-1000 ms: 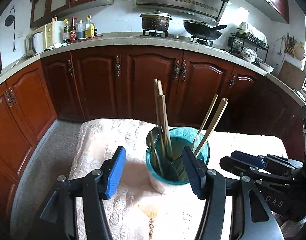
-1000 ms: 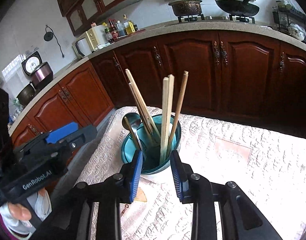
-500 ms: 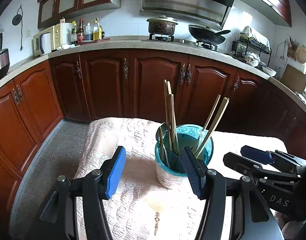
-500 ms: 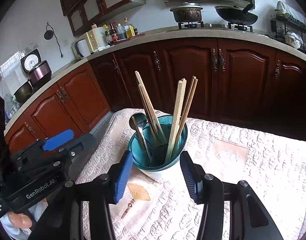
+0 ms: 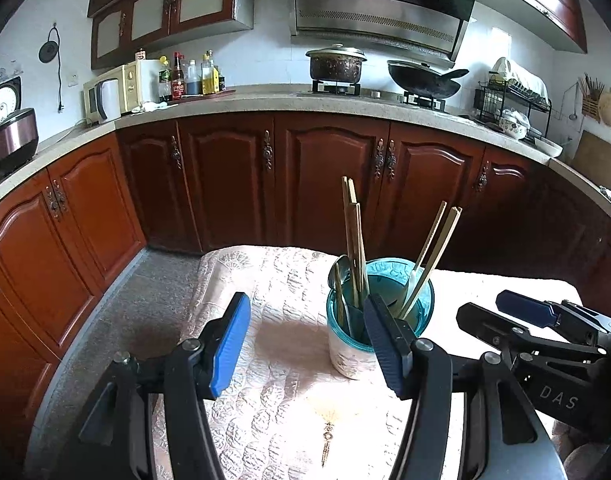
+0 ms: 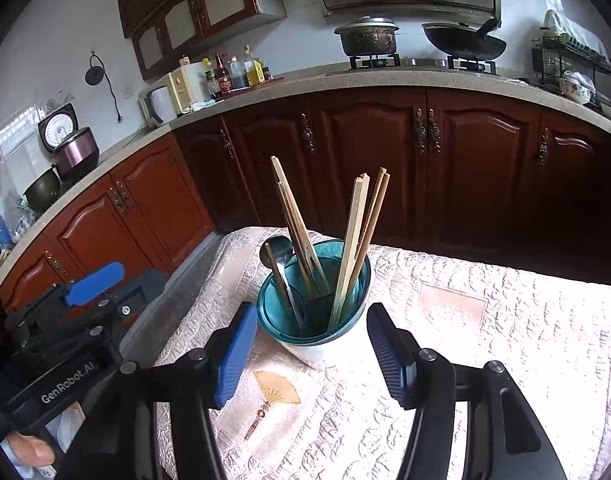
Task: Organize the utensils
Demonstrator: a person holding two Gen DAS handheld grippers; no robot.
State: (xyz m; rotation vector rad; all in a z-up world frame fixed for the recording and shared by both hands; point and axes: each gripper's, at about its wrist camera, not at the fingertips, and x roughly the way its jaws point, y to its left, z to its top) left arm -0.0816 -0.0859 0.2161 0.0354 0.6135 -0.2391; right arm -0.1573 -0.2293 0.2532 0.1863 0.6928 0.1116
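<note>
A white cup with a teal rim (image 5: 357, 344) (image 6: 317, 320) stands on the cloth-covered table (image 5: 273, 408). It holds several wooden chopsticks (image 5: 355, 240) (image 6: 359, 240) and a metal spoon (image 6: 279, 264). My left gripper (image 5: 307, 344) is open and empty, just in front and left of the cup. My right gripper (image 6: 311, 354) is open and empty, close in front of the cup. Each gripper also shows in the other's view, the right one (image 5: 533, 320) and the left one (image 6: 77, 300).
Dark wooden cabinets (image 5: 329, 184) run behind the table under a stone counter with a pot (image 5: 335, 66), a wok (image 5: 423, 80), bottles and a microwave (image 5: 113, 90). The table's left edge drops to grey floor (image 5: 145, 304).
Both grippers have backed away from the cup. The right gripper's fingers have opened wider. The cup and its utensils have stayed put.
</note>
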